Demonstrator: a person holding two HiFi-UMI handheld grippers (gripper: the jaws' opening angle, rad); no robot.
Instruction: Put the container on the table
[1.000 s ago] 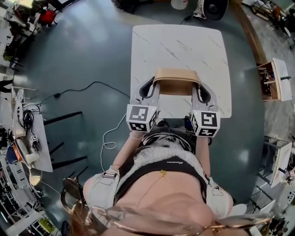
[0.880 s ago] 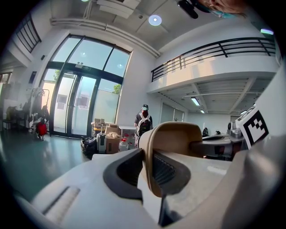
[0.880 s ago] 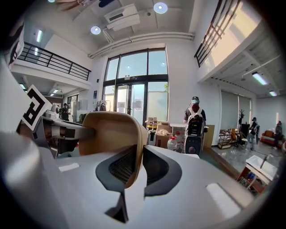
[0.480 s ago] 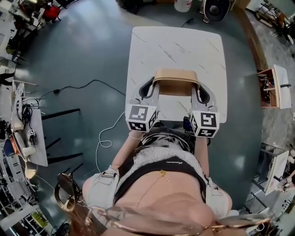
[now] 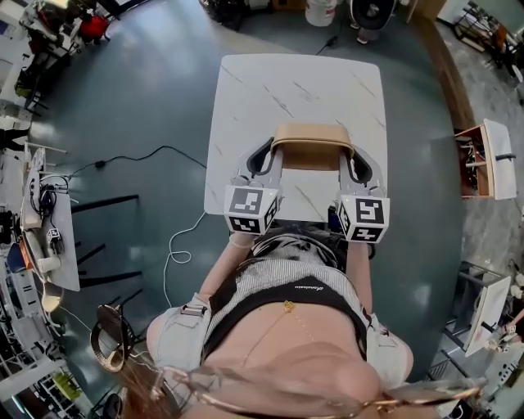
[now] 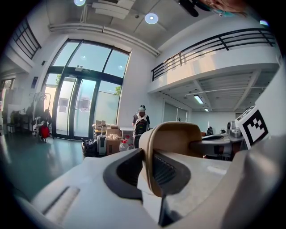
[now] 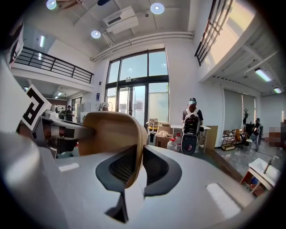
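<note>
We had the white table (image 5: 295, 82) at twelve o'clock, with the tan container (image 5: 313, 146) over its near edge. Our left gripper (image 5: 260, 159) clamped its nine o'clock wall, our right gripper (image 5: 361, 166) its three o'clock wall.

The tan, round-cornered container (image 5: 313, 146) is level and upright over the near half of the white marbled table (image 5: 295, 82) — clamped at both ends.

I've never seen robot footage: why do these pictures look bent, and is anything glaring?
Head view: the lens bows the room round the marble table. Left gripper view: fisheye curve, dark corners, bright glass doors beyond the container. Right gripper view: same curve, ceiling lamps glare.
</note>
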